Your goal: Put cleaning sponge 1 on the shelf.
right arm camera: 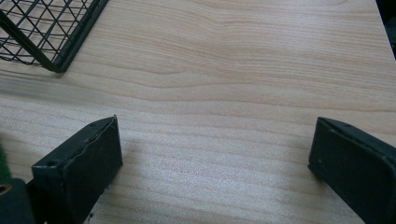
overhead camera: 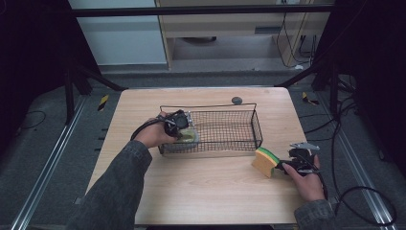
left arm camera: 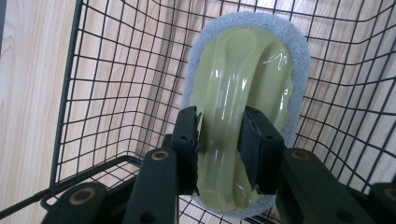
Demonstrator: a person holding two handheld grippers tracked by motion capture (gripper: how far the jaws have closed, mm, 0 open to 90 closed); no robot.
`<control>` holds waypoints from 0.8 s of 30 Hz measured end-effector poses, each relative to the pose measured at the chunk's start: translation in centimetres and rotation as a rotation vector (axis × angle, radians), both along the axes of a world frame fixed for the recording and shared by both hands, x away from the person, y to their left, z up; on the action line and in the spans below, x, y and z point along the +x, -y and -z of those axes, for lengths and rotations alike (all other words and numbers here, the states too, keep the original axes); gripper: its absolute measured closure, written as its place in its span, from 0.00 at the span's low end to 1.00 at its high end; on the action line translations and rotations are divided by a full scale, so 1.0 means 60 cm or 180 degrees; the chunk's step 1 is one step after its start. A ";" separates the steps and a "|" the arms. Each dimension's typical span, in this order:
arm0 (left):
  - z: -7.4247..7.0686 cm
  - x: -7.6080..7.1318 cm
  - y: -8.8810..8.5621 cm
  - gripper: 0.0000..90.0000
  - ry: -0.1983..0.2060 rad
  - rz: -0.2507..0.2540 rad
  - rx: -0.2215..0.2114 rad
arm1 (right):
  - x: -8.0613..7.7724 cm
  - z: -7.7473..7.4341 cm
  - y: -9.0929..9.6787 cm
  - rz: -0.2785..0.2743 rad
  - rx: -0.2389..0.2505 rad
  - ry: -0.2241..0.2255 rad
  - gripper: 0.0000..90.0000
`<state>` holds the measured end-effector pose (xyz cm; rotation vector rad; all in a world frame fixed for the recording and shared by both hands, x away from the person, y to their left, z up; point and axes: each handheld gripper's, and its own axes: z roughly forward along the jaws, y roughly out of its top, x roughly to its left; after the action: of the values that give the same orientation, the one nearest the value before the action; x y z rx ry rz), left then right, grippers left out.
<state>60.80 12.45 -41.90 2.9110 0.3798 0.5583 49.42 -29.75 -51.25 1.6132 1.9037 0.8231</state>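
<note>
A scrubbing pad (left arm camera: 243,70) with a glossy pale-green handle and a grey-white foam rim lies in the left end of a black wire basket (overhead camera: 210,106). My left gripper (left arm camera: 219,135) is down inside the basket (left arm camera: 70,93), its jaws shut on the handle's raised ridge; in the high view the left gripper (overhead camera: 178,123) hangs over the pad (overhead camera: 189,137). A yellow sponge with a green top (overhead camera: 265,161) stands on the table right of the basket. My right gripper (overhead camera: 288,164) sits just right of it, open wide, with bare wood between its jaws (right arm camera: 215,149).
The basket stands mid-table on a light wooden top (overhead camera: 206,187). A small grey round object (overhead camera: 236,100) lies behind the basket near the far edge. The basket's corner (right arm camera: 51,42) shows at the upper left of the right gripper view.
</note>
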 end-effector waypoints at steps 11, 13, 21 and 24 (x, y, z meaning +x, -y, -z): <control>-0.025 -0.016 -0.002 0.70 0.0138 0.0060 -0.0141 | 0.000 0.000 0.000 -0.0001 -0.0002 0.0001 0.03; -0.028 -0.019 -0.001 0.70 0.0164 0.0075 -0.0168 | 0.000 0.000 0.000 -0.0001 -0.0002 0.0001 0.03; -0.040 -0.024 0.000 0.65 0.0270 0.0075 -0.0256 | 0.000 0.000 0.000 -0.0001 0.0000 0.0000 0.03; -0.050 -0.028 -0.001 0.57 0.0398 -0.0002 -0.0332 | 0.000 0.000 0.000 0.0004 0.0008 -0.0005 0.03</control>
<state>59.12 12.49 -38.89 2.7598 0.3812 0.6948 49.42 -29.74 -51.23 1.6167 1.9031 0.8243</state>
